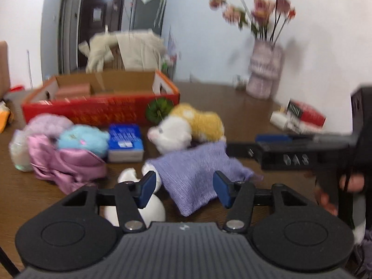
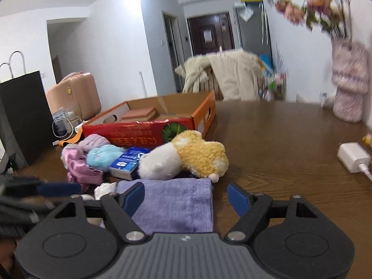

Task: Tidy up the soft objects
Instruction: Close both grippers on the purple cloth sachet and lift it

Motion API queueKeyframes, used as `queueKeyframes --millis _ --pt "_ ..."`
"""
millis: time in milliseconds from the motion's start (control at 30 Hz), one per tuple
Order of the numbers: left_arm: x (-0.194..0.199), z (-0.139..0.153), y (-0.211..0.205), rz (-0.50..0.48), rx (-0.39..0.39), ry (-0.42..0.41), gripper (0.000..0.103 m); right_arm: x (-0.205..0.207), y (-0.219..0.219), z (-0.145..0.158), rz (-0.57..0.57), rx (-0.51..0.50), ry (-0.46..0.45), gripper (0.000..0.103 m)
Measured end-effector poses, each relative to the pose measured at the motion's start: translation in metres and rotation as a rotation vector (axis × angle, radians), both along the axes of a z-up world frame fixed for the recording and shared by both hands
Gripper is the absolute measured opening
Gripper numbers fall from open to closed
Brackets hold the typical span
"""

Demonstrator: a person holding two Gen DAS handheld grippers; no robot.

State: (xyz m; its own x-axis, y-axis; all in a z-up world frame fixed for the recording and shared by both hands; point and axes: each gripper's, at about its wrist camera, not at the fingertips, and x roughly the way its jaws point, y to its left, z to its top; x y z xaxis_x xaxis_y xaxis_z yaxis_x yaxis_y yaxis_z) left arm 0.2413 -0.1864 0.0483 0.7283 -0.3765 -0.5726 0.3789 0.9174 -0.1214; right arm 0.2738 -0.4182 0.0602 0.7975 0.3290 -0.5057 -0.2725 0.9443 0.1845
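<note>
A purple knitted cloth [image 1: 193, 172] [image 2: 174, 202] lies on the brown table [image 2: 279, 139]. My left gripper [image 1: 184, 189] hovers over its near edge, jaws apart, with the cloth between them and no pad pressing on it. My right gripper [image 2: 186, 198] is open over the cloth's right side. Behind the cloth lies a yellow and white plush [image 1: 186, 125] [image 2: 186, 155]. To the left sit a blue fluffy toy [image 1: 81, 139], a pink satin cloth [image 1: 67, 165] and a lilac fluffy item [image 1: 48, 123]. A white soft object [image 1: 130, 176] pokes out beside the cloth.
A red cardboard box [image 1: 104, 111] [image 2: 139, 134] stands open behind the pile. A blue packet [image 1: 125, 141] lies beside the plush. At the right are a flower vase [image 1: 265, 72], a red book [image 1: 309, 115] and a white charger [image 2: 353, 155]. A black paper bag [image 2: 23, 116] stands far left.
</note>
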Motion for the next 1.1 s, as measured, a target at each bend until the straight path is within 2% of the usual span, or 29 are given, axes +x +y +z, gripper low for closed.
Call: queueKeyframes --millis 100,233,333,367,433,567,600,700,800,967,1100 --pt "0.013 -0.012 -0.007 -0.015 0.006 0.072 0.048 0.018 0.007 -0.013 0.021 -0.060 0.029 0.071" --pt "0.023 -0.026 -0.009 -0.023 0.002 0.099 0.034 0.025 0.012 -0.027 0.031 -0.102 0.034 0.067" --pt "0.027 -0.026 -0.008 -0.022 -0.012 0.089 0.022 0.022 0.016 -0.031 0.041 -0.136 0.032 0.056" --pt "0.028 -0.026 -0.008 -0.031 -0.020 0.086 0.019 0.022 0.019 -0.033 0.044 -0.157 0.041 0.049" --pt "0.029 -0.027 -0.010 -0.044 -0.024 0.079 0.017 0.022 0.022 -0.034 0.056 -0.171 0.044 0.042" --pt "0.029 -0.029 -0.011 -0.060 -0.025 0.069 0.015 0.020 0.023 -0.035 0.054 -0.184 0.040 0.037" --pt "0.029 -0.030 -0.010 -0.062 -0.028 0.068 0.014 0.018 0.024 -0.034 0.064 -0.192 0.034 0.027" --pt "0.025 -0.027 -0.009 -0.078 -0.044 0.052 0.010 0.010 0.031 -0.033 0.078 -0.229 0.011 0.011" --pt "0.015 -0.018 -0.004 -0.092 -0.070 0.005 0.009 -0.002 0.039 -0.030 0.084 -0.267 -0.023 0.008" --pt "-0.006 0.010 0.015 -0.119 -0.112 -0.102 0.008 -0.032 0.039 0.010 0.036 -0.166 -0.126 0.008" --pt "-0.008 0.031 0.033 -0.116 -0.135 -0.158 0.008 -0.036 0.051 0.038 0.040 -0.164 -0.190 0.008"
